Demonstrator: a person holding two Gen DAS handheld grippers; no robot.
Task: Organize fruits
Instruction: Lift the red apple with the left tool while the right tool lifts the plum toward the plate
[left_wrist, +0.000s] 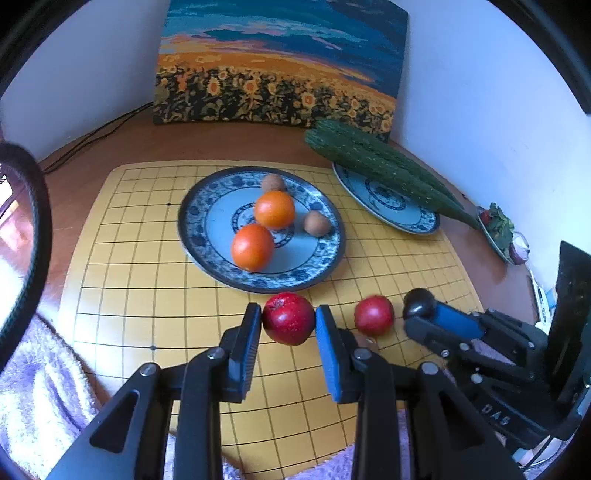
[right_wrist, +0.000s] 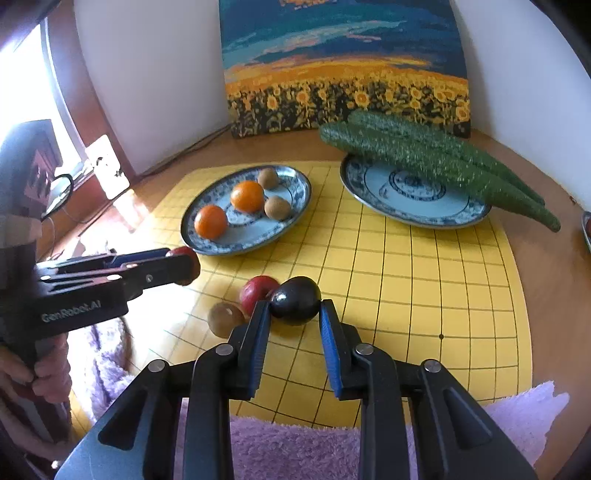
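We are gripping a round red apple (left_wrist: 289, 318) between the blue pads of the left gripper (left_wrist: 288, 325), pinched at its sides, just in front of the near rim of the blue-and-white patterned plate (left_wrist: 258, 282) holding two oranges (left_wrist: 274, 209). The plate is lying straight ahead and slightly left of that claw. Our right gripper (right_wrist: 295, 314) is clamping a dark, glossy plum-like fruit (right_wrist: 295, 300), farther from the plate. A second, smaller red fruit (left_wrist: 373, 315) is sitting between them on the yellow gridded mat (left_wrist: 147, 295).

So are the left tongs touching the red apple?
Touching. The left wrist view shows both pads of the left tongs pressed against the red apple.
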